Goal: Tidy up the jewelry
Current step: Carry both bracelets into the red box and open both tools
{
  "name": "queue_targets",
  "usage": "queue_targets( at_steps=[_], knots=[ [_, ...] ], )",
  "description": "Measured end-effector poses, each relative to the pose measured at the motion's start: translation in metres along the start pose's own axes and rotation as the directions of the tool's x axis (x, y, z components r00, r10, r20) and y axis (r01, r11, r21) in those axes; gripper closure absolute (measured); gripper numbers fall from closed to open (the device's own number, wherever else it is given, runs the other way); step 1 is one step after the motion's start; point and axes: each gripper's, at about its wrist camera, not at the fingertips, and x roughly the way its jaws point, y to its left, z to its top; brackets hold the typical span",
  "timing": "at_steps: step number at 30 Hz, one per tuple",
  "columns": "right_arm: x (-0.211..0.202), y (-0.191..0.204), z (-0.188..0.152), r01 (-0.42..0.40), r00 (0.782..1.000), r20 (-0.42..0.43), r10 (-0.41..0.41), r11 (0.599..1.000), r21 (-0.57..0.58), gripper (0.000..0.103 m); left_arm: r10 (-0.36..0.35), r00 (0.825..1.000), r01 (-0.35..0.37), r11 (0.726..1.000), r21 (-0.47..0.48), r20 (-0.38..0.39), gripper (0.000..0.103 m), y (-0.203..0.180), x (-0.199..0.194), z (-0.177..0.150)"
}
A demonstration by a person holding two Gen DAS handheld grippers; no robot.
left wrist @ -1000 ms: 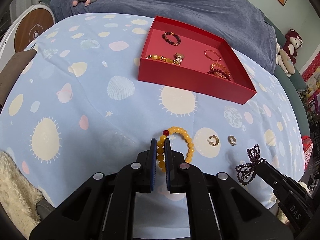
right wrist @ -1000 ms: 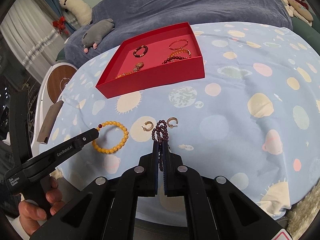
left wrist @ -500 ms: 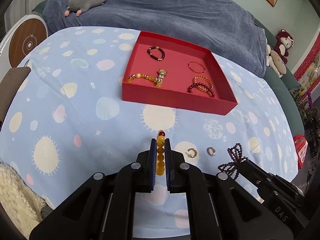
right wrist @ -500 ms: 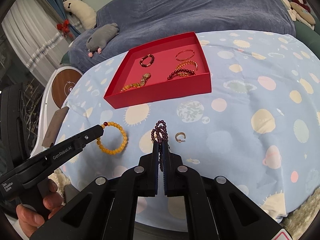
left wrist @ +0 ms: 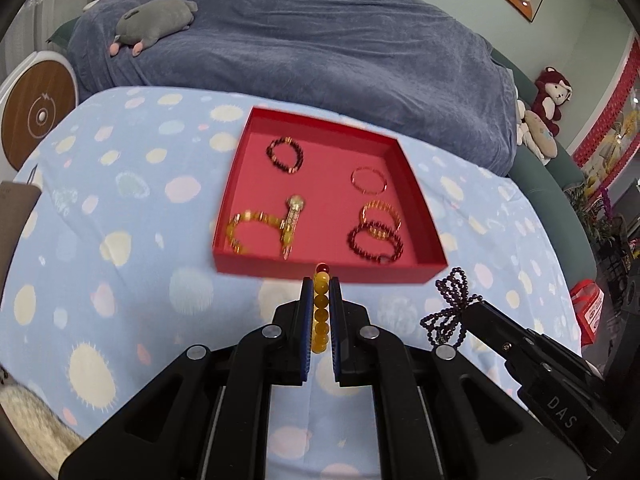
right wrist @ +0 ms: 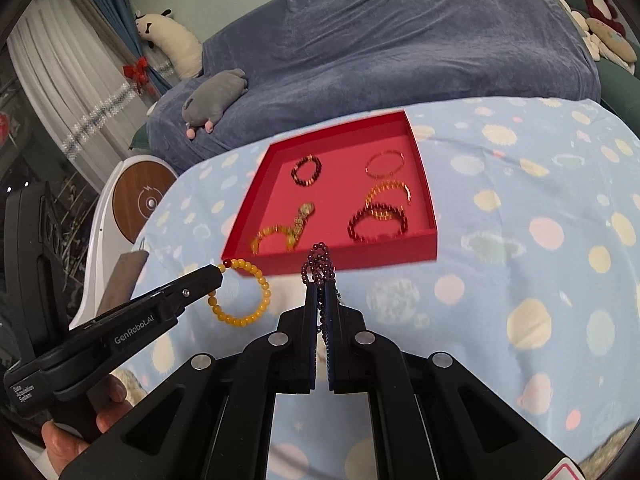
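Seen from the left wrist: left gripper (left wrist: pixel 321 292) clamped on the yellow bead bracelet (left wrist: pixel 321 312), beads stacked edge-on between the blue pads, the single red bead at the tip just short of the red tray's (left wrist: pixel 427 216) near wall. Off to the right, the right gripper (left wrist: pixel 470 308) pinching a bunched purple bead strand (left wrist: pixel 450 304) above the spotted blue cloth (left wrist: pixel 120 240). Inside the tray, 5 pieces already lying: 1 dark bracelet at the back, 1 thin bangle, 1 gold chain with pendant at front left, 2 overlapping at front right. Best to carry the yellow loop over the near wall and into the bare middle, then release low so it lands flat. Seen from the right wrist: right gripper (right wrist: pixel 320 285) closed tight on the purple strand (right wrist: pixel 318 268), loops sprouting above the tips and a tail hanging below. Yellow bracelet (right wrist: pixel 244 296) dangling as an open ring from the left gripper (right wrist: pixel 218 274). Worth lifting enough that the tail clears the tray's rim (right wrist: pixel 422 176), keeping both loads apart, and avoiding the tangled pair at front right
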Motion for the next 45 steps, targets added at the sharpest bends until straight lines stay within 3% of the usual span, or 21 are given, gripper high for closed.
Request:
queue_targets(
  at_steps=[5,10,14,28,37,39,41,45],
  knots=[
    [0.014,0.003,0.032,-0.022,1.000,0.017,0.022,1.000,0.004,0.099,-0.007,0.999,0.006,1.000,0.029,0.043,0.096,-0.008,0.007,0.039],
    [0.041,-0.006,0.062,-0.089,0.996,0.002,0.090,0.992,0.092,0.099,-0.001,0.999,0.000,1.000,0.008,0.047,0.095,-0.007,0.031,0.072],
    [0.068,-0.008,0.080,-0.061,0.998,-0.010,0.062,0.994,0.093,0.099,0.026,0.999,-0.026,1.000,0.014,0.037,0.096,-0.006,0.054,0.087],
    [0.136,-0.020,0.110,0.025,0.997,-0.075,-0.020,0.998,0.056,0.099,0.121,0.992,-0.119,0.991,0.056,-0.025,0.096,0.008,0.122,0.108],
    [0.154,-0.014,0.116,0.052,0.995,-0.090,-0.050,0.999,0.015,0.095,0.157,0.987,-0.153,0.985,0.079,-0.042,0.095,0.008,0.138,0.108],
    [0.151,-0.013,0.117,0.056,0.995,-0.082,-0.055,0.998,0.015,0.086,0.169,0.985,-0.165,0.983,0.077,-0.042,0.087,0.008,0.137,0.108],
    [0.144,-0.014,0.115,0.058,0.996,-0.069,-0.056,0.998,0.021,0.077,0.174,0.984,-0.171,0.982,0.077,-0.034,0.068,0.008,0.134,0.108],
    [0.129,-0.015,0.110,0.060,0.997,-0.045,-0.058,0.998,0.032,0.069,0.188,0.982,-0.186,0.979,0.081,-0.010,0.058,0.006,0.123,0.105]
  ],
)
